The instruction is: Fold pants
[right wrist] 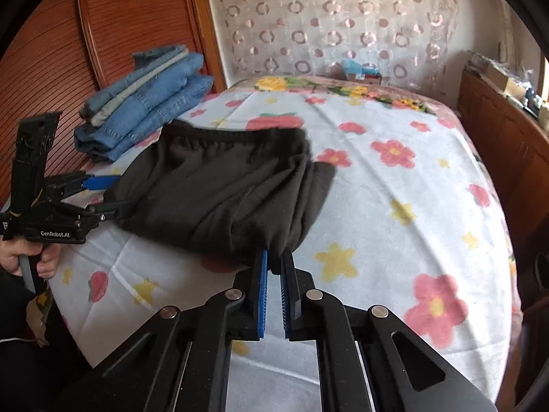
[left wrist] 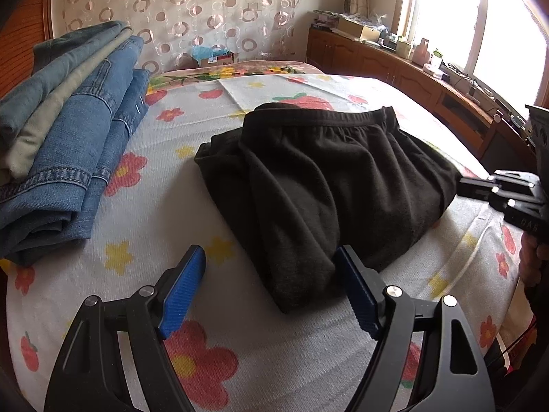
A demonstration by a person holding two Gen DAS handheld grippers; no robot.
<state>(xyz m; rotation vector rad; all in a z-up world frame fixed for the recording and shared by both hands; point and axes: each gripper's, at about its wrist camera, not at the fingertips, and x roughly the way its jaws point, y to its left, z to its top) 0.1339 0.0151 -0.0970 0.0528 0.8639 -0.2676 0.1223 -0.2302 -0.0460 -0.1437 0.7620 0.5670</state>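
1. Against the wooden headboard (right wrist: 51, 79), at the far left of the bed, lay a stack of folded jeans (left wrist: 65, 158), well apart from the grippers.
2. Right of that stack, the left gripper (left wrist: 269, 261) hung low over the flowered bedspread (left wrist: 240, 360) with its blue pads (left wrist: 183, 288) spread wide, nothing between them; the near folded corner of the black pants (left wrist: 322, 185) lay just ahead of them.
3. Those pants lay folded near the middle of the bed, elastic waistband on the far side.
4. Rightmost, the right gripper (right wrist: 273, 257) had its pads nearly together, pinching a bunched edge of the pants at the side opposite the left gripper.
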